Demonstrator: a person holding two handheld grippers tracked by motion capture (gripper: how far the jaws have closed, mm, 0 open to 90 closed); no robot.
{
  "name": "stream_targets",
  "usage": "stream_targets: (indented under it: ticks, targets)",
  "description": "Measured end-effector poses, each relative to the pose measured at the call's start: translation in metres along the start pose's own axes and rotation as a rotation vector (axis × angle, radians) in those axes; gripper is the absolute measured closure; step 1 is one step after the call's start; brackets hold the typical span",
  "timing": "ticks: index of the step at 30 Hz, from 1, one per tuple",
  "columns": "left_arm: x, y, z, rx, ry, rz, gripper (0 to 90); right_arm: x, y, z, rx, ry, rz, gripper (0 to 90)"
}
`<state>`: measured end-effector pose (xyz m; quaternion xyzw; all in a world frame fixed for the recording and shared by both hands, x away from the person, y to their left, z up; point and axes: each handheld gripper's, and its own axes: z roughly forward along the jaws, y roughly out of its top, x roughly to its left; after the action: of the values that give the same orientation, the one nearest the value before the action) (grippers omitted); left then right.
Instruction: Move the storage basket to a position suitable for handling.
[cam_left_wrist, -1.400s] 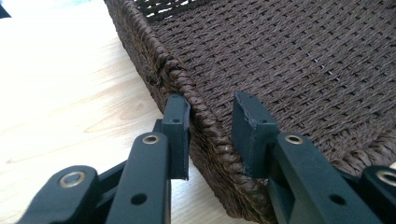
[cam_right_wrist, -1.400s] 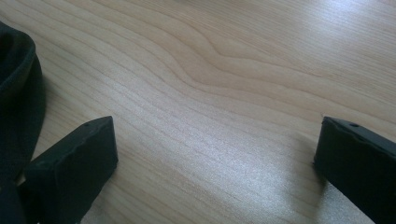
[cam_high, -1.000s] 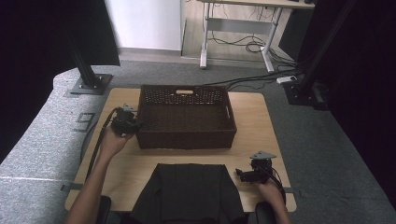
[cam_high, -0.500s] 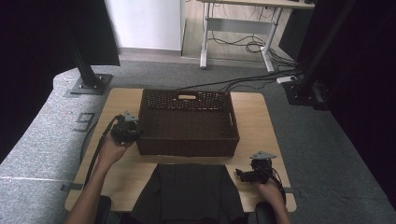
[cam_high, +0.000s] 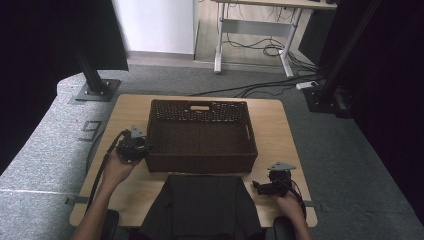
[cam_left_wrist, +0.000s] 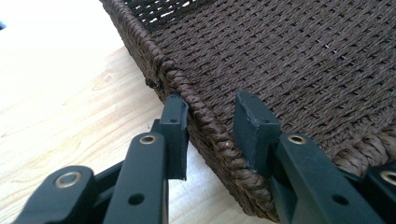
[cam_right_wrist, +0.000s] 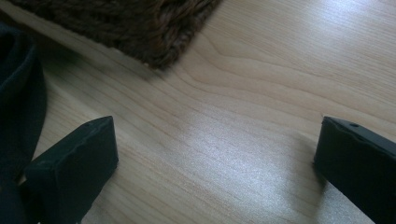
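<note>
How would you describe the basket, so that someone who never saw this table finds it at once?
Look at the light wooden table. In its middle stands the basket, a wide, shallow rectangle of dark brown weave with a handle slot in its far wall. The left gripper straddles its left rim, and unlike the flat black cloth in front, it has raised woven walls.

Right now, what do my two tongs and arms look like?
Both tongs, left and right, are black, each topped by a grey three-cornered plate. Black linkage bars with brass-ringed holes carry square dark pads. A black cable trails beside the left forearm. No sleeves show on the forearms.
</note>
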<state>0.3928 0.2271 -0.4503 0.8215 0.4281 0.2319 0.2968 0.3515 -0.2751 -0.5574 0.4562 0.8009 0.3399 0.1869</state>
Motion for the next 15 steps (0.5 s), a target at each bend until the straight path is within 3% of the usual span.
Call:
stream_targets:
  ticks: [15]
  targets:
    - [-0.0010,-0.0059,-0.0053,-0.010,-0.020,0.017,65.0,0.0000,0.0000,0.0000,0.000,0.000,0.000,0.0]
